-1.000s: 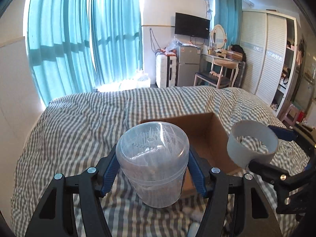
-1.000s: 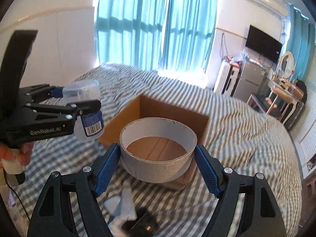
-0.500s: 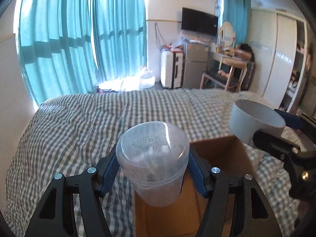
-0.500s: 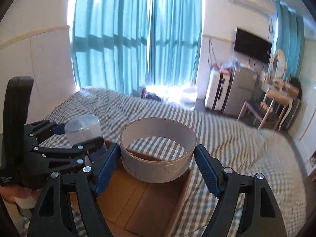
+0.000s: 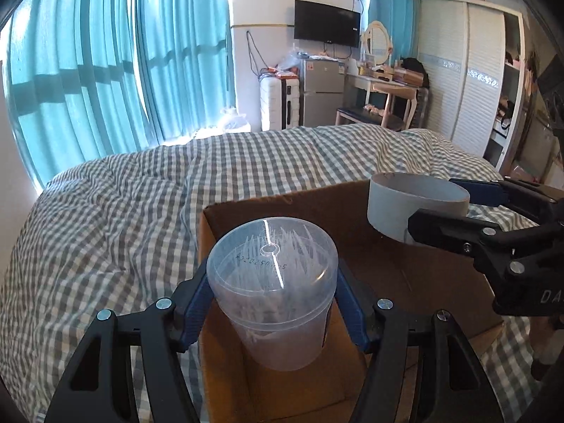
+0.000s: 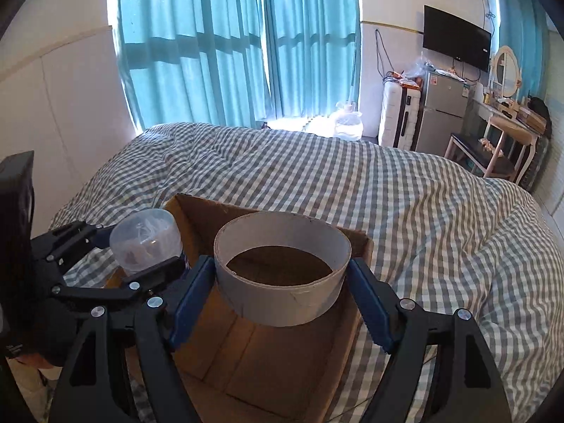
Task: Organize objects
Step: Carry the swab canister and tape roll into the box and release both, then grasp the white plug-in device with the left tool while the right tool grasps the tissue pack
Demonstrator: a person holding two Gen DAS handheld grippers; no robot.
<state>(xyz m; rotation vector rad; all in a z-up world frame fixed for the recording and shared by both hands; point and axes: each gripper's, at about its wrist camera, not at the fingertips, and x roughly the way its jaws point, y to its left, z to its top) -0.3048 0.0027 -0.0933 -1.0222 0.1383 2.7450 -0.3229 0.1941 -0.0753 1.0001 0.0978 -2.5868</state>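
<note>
Presently the left gripper (image 5: 271,303) is clamped on a clear lidded jar (image 5: 270,292), held above the open cardboard box (image 5: 416,282) on the checked bedspread (image 5: 123,218). Right gripper (image 6: 282,278) grasps a grey tape ring (image 6: 282,268) over the box's right side.

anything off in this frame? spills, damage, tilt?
Nothing stands out. The left tool holds the clear lidded container upright, the right tool holds the grey tape roll level, both over the open cardboard box on the checked bed. No spills.
</note>
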